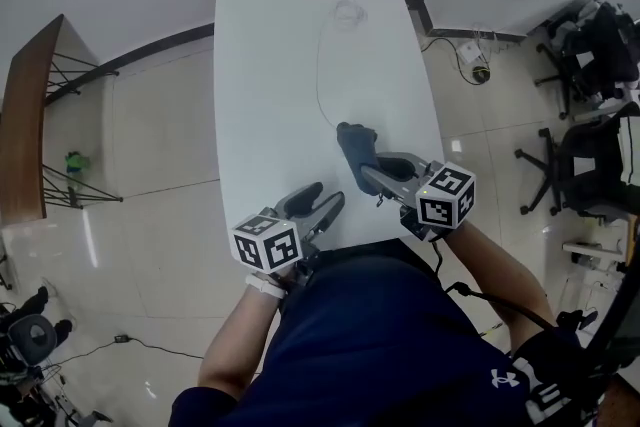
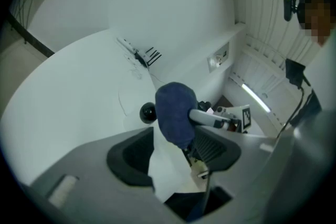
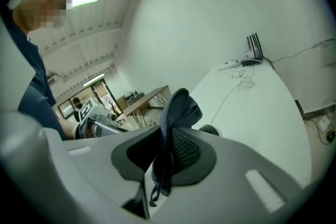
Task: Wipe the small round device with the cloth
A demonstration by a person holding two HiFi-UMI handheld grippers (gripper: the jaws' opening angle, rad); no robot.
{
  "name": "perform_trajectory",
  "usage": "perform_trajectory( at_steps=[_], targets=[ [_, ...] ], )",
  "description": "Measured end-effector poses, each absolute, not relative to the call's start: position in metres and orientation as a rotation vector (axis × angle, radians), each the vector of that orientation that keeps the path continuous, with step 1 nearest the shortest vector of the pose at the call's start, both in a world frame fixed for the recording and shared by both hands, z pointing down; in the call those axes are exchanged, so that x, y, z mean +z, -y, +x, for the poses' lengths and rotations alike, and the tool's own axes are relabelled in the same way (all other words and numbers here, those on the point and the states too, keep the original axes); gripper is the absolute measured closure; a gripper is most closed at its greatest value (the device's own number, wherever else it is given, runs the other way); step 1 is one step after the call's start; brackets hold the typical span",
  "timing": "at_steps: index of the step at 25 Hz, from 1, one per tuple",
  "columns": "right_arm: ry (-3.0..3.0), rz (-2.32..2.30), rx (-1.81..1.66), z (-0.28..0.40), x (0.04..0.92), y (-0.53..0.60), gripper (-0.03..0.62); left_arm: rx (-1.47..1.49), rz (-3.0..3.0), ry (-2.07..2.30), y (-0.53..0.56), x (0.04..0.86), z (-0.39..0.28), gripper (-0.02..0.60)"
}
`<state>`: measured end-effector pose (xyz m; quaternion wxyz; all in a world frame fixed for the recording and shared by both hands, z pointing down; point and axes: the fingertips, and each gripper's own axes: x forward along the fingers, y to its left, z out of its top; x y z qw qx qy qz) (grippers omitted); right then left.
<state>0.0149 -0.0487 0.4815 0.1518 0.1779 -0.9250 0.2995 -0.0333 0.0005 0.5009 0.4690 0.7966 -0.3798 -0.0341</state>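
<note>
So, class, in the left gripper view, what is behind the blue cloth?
A round black device on the table shows at the cloth's left edge; its right side is covered. The right gripper, jaws shut on the cloth, is partly hidden too.

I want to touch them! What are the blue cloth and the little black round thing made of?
The cloth looks like soft matte fabric: it folds limply and loose threads hang from its edge. The round device looks like hard, glossy black plastic, with a small shine; too small to be sure.
</note>
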Motion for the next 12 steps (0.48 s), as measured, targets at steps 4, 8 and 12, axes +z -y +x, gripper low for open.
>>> perform_trajectory(
  at_steps=[4,8,12],
  targets=[
    [2.722,0.37,1.065,-0.001,0.458,0.032,0.533,-0.135,1.984,0.882,0.014,0.484,-0.025,0.307],
    [2.725,0.238,1.402,-0.005,0.45,0.025,0.534,-0.272,2.014,0.676,0.012,0.465,-0.017,0.323],
    [2.707,-0.013,1.759,-0.009,0.438,0.01,0.533,-0.389,2.073,0.47,-0.003,0.443,-0.009,0.362]
  ],
)
